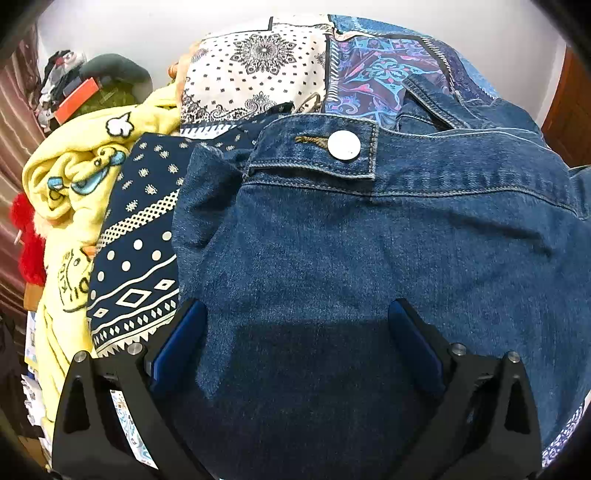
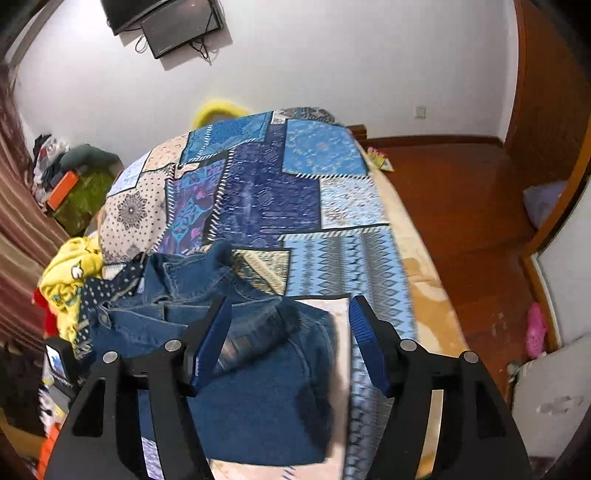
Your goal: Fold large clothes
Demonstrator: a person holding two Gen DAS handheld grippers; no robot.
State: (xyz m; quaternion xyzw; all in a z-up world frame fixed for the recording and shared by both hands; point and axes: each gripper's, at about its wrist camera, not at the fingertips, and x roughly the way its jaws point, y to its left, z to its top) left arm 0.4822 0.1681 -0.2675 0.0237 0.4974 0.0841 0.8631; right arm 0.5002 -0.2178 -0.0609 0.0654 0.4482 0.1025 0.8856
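Note:
A blue denim jacket (image 1: 369,240) lies bunched on the patchwork bedspread (image 1: 258,70), its waistband and a silver button (image 1: 344,145) facing up. My left gripper (image 1: 299,314) is open and hovers just above the denim, fingers spread over it. In the right wrist view the same jacket (image 2: 236,332) lies folded at the near left of the bedspread (image 2: 295,184). My right gripper (image 2: 290,310) is open and empty above the jacket's right edge.
A yellow printed garment (image 1: 74,184) and a navy patterned cloth (image 1: 140,258) lie left of the jacket. A red item (image 1: 26,243) sits at the bed's left edge. A cluttered corner (image 2: 70,184), a wall screen (image 2: 166,22) and wooden floor (image 2: 461,221) surround the bed.

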